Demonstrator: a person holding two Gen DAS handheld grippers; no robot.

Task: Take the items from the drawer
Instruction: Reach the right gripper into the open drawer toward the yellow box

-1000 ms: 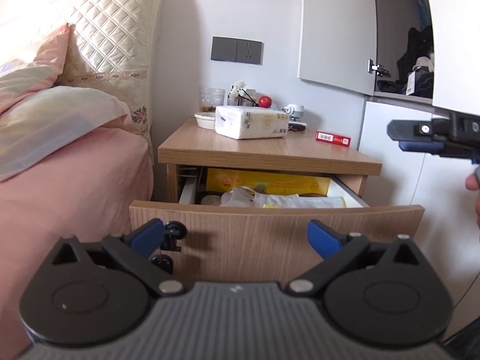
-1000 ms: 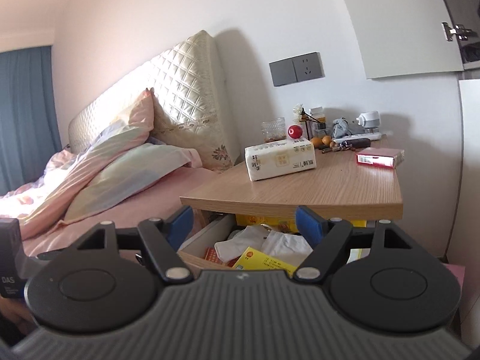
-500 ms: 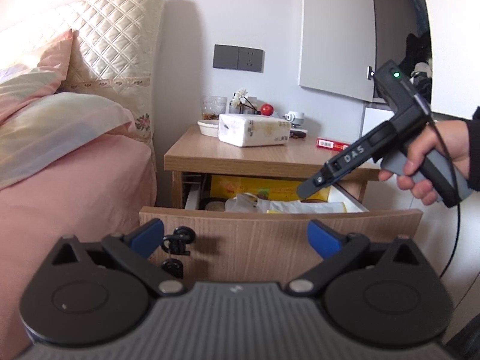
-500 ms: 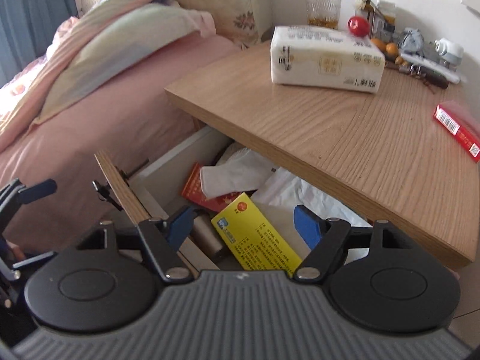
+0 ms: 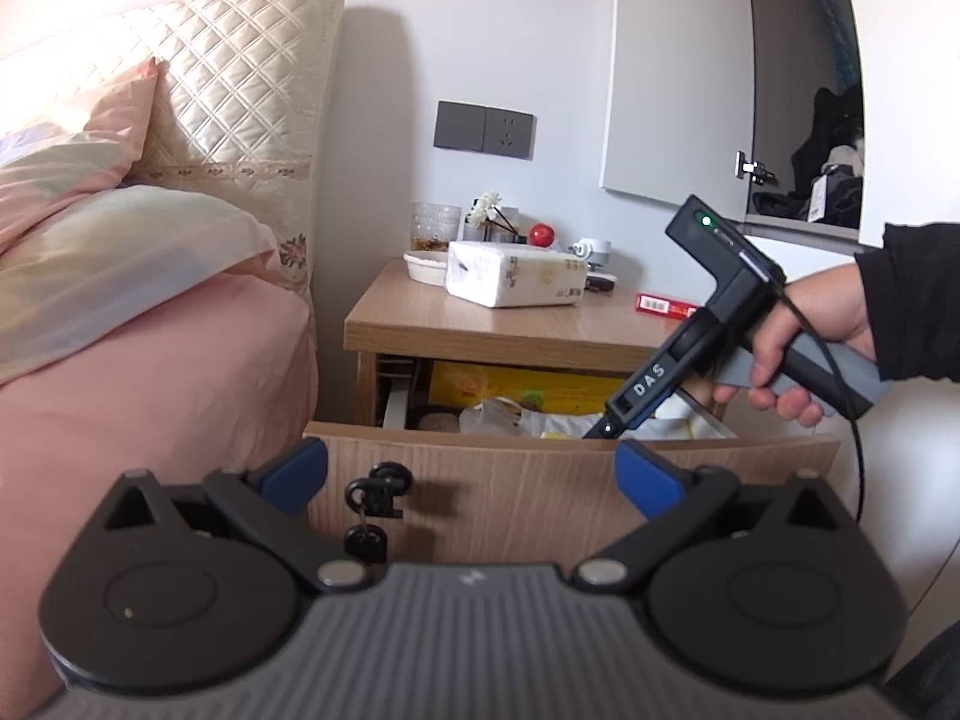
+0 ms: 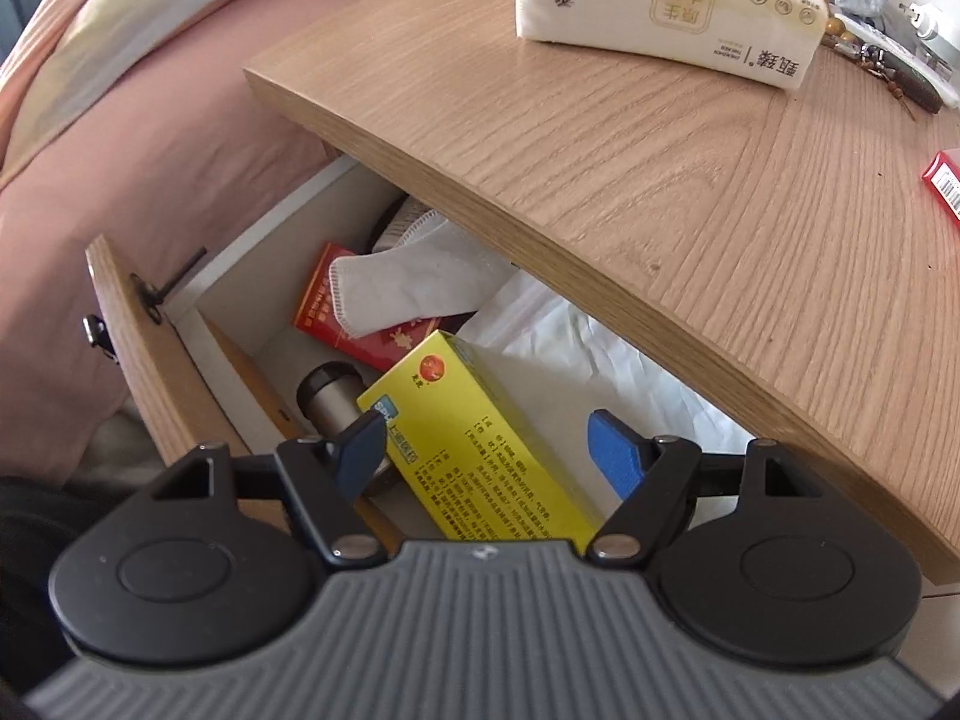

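The wooden drawer (image 5: 540, 480) of the nightstand stands open. In the right wrist view it holds a yellow box (image 6: 474, 444), a red box (image 6: 354, 330), a white mask (image 6: 408, 282), a dark cylinder (image 6: 330, 402) and a white bag (image 6: 600, 360). My right gripper (image 6: 489, 450) is open, its fingers either side of the yellow box, just above it. In the left wrist view the right gripper (image 5: 600, 429) dips into the drawer. My left gripper (image 5: 471, 471) is open and empty, in front of the drawer face.
The nightstand top (image 6: 660, 150) overhangs the back of the drawer and carries a tissue pack (image 6: 666, 6), a red pack (image 5: 666, 304) and small clutter. Keys (image 5: 375, 504) hang from the drawer lock. A pink bed (image 5: 150, 390) lies to the left.
My right gripper has tilted down and moved into the drawer, closing in on the yellow box. My left gripper has drawn back slightly from the drawer face.
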